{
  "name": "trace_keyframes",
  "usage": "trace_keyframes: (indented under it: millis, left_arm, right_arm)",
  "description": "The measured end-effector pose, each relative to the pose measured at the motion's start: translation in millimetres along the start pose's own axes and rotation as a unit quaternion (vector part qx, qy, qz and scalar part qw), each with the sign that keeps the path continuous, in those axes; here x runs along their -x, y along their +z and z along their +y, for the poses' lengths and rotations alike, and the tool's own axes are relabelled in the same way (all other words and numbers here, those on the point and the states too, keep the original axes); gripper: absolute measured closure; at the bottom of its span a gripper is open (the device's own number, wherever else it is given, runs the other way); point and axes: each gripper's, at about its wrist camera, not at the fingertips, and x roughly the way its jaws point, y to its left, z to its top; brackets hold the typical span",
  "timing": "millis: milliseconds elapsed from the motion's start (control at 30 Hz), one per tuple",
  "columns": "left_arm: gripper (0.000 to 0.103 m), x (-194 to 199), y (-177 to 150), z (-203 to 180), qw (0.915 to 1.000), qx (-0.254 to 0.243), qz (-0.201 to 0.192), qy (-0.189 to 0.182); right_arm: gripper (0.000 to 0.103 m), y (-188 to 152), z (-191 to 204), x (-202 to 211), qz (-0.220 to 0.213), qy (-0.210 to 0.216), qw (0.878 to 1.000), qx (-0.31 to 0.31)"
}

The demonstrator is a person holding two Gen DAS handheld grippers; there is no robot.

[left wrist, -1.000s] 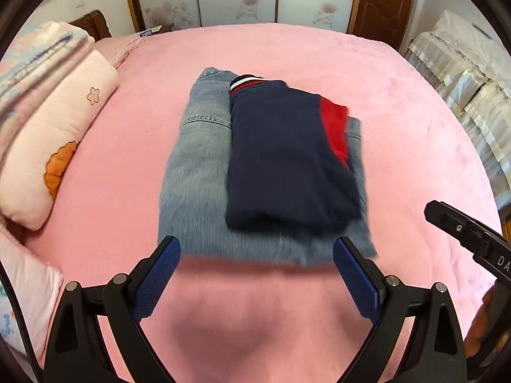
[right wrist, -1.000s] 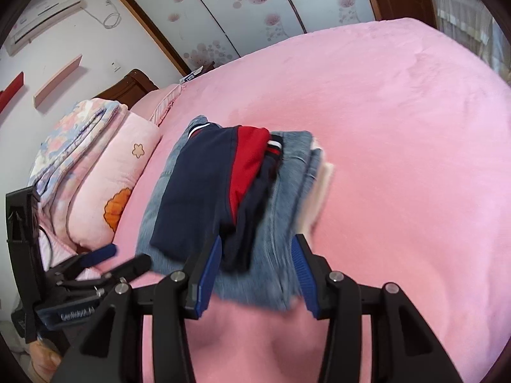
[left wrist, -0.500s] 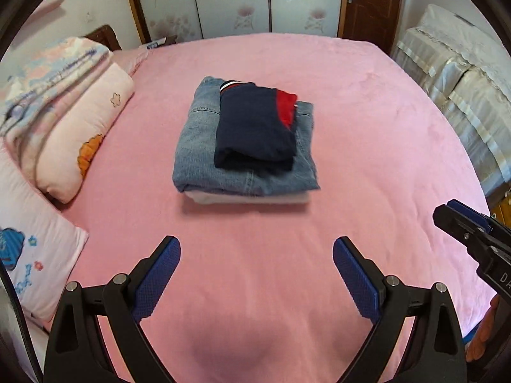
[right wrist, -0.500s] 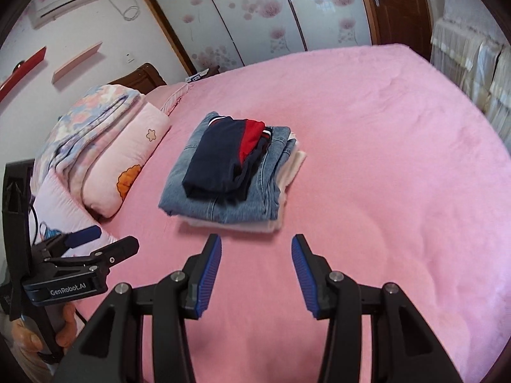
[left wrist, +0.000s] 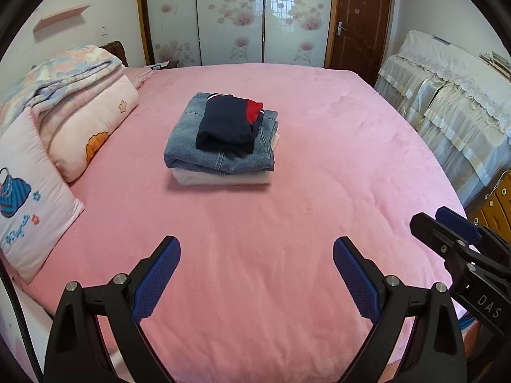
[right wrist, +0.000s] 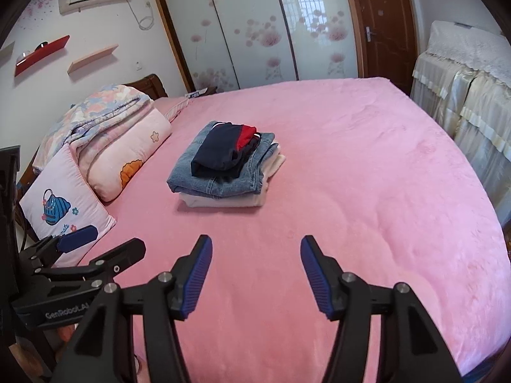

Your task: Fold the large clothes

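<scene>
home bedroom: pink bed (left wrist: 287, 223), pillows (left wrist: 32, 198), wardrobe (left wrist: 233, 16)

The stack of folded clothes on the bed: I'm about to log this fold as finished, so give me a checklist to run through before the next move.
1. Left gripper open, holding nothing: ok.
2. Right gripper open, holding nothing: ok.
3. Both grippers apart from the stack: ok.
4. Navy garment on top of the jeans, white garment beneath: ok.
5. Edges aligned: not ok, the layers are offset.
6. More unfolded clothes waiting on the bed: none in view.
</scene>
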Motion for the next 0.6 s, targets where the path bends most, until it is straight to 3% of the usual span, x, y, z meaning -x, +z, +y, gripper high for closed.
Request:
trace_keyframes:
  millis: [233, 433, 600]
  left_arm:
    - [0.007, 20.4, -32.0, -1.5, 0.9991, 0.038, -0.008, -0.016]
    - [0.007, 29.3, -61.8, -6.0, 0.9983, 0.057, -0.01, -0.006]
    - [0.007, 27.3, -76.5, -15.5, 0.9992, 0.039, 0.003, -0.004]
  right_arm:
    - [0.039, -28.7, -12.8, 30.0, -0.023, -0.015, 0.999, -0.025]
    - [0.038, -56.0, -13.0, 43.0, -0.024, -0.023, 0.999, -0.018]
    - [0.038, -73.4, -7.8, 46.9, -0.012, -0.027, 1.0, 0.0]
